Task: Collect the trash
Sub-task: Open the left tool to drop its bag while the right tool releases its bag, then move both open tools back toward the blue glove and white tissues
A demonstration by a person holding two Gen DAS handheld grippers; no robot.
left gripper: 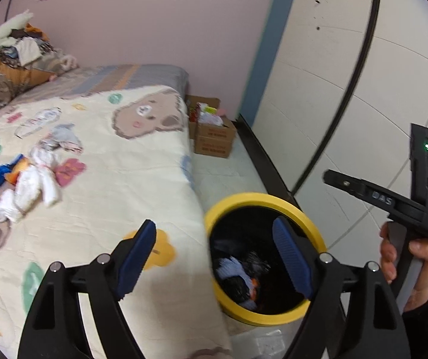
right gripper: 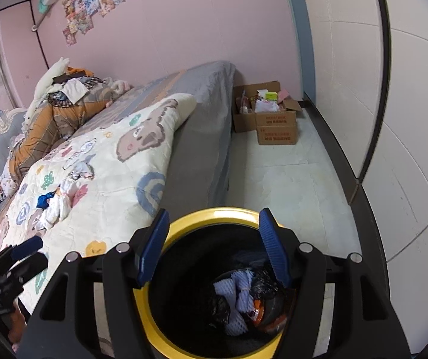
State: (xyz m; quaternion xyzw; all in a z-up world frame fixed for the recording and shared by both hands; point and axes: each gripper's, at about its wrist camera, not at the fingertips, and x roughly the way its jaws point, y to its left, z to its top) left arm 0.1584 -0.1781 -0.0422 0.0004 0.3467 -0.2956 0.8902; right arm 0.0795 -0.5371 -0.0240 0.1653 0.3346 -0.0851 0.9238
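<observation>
A round bin with a yellow rim (left gripper: 302, 212) (right gripper: 211, 214) stands on the floor beside the bed. Inside lie white foam netting (right gripper: 239, 294), black plastic and an orange scrap. My right gripper (right gripper: 214, 245) hangs open right over the bin's mouth, nothing between its blue pads. My left gripper (left gripper: 214, 254) is open too, above the bed's edge and the bin's left rim, holding nothing. A heap of white, blue and orange trash (left gripper: 25, 179) (right gripper: 57, 203) lies on the cream blanket. A hand holds the right gripper's handle (left gripper: 408, 257) at the right of the left wrist view.
The bed with its cartoon blanket (left gripper: 109, 179) fills the left. Clothes are piled (right gripper: 64, 95) at its head. Open cardboard boxes (right gripper: 274, 119) sit on the floor against the pink wall. A white wardrobe with a black base (right gripper: 348, 164) runs along the right.
</observation>
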